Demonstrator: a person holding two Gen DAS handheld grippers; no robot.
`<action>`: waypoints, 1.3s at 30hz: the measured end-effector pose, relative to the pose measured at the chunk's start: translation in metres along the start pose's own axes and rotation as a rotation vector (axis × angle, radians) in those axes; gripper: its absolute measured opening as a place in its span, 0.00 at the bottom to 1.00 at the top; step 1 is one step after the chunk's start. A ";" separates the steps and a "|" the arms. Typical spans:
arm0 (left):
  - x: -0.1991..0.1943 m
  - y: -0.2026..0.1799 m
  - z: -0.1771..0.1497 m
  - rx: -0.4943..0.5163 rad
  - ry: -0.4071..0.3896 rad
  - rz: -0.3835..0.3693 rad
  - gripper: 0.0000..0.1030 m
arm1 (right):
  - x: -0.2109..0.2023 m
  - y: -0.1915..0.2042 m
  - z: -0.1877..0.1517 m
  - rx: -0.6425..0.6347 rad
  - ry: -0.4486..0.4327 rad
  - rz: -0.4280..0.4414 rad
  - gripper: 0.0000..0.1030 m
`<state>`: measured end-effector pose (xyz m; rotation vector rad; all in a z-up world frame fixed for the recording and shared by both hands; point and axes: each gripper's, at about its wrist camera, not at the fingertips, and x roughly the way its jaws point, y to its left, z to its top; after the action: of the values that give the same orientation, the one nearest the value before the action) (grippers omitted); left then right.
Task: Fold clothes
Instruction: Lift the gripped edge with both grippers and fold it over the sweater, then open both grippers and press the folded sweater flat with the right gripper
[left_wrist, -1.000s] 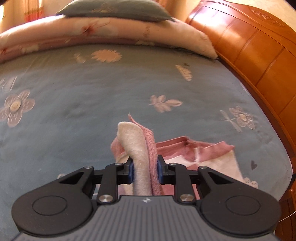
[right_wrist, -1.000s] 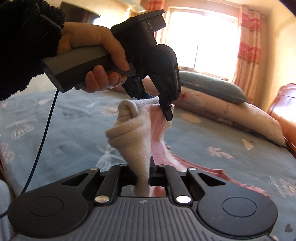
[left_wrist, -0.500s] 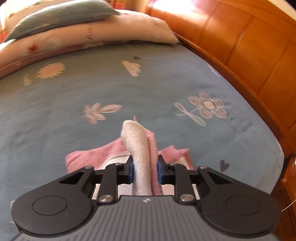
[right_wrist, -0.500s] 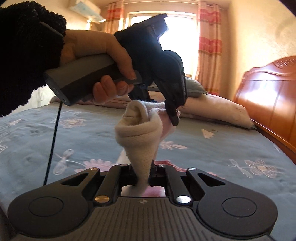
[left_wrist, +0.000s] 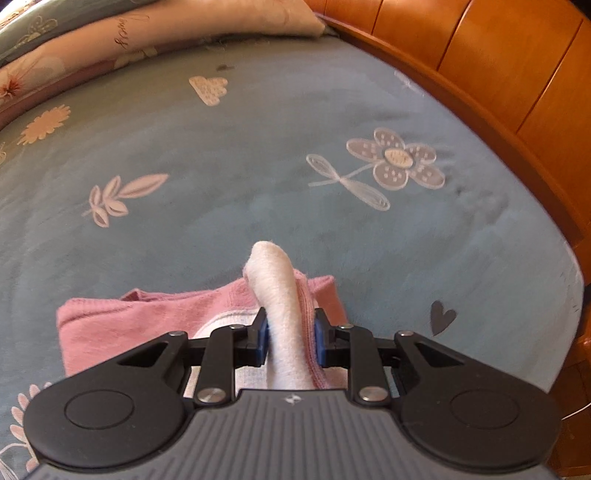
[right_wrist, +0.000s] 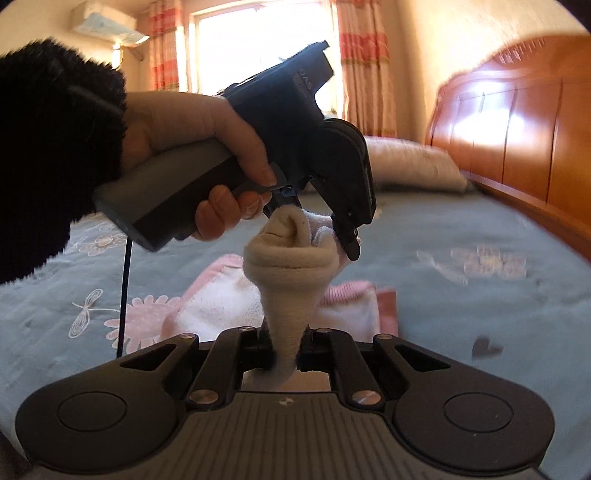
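Pink-and-cream garment (left_wrist: 284, 295) pinched tight in both left gripper (left_wrist: 289, 341) and right gripper (right_wrist: 286, 350), lifted above bedspread (left_wrist: 258, 155), rest of cloth lying on bedspread

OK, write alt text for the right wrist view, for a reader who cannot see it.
The right gripper pinches a cream fold of a pink-and-cream garment raised over a blue floral bedspread. The left gripper, held in a hand with a black fuzzy sleeve, clamps the same fabric above. Behind are a wooden headboard and curtained window.
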<state>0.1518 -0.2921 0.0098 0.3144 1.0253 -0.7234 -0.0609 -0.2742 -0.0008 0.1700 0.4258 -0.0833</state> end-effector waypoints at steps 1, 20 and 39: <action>0.004 -0.002 -0.001 0.005 0.004 0.006 0.21 | 0.002 -0.004 -0.003 0.029 0.011 0.009 0.10; 0.024 -0.034 -0.006 0.087 -0.024 -0.025 0.34 | 0.014 -0.068 -0.039 0.449 0.132 0.129 0.29; -0.074 0.057 -0.115 0.155 -0.093 -0.003 0.59 | 0.023 -0.109 -0.032 0.592 0.118 0.213 0.59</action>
<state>0.0902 -0.1574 0.0107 0.4097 0.8840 -0.8146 -0.0658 -0.3769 -0.0547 0.8043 0.4900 0.0127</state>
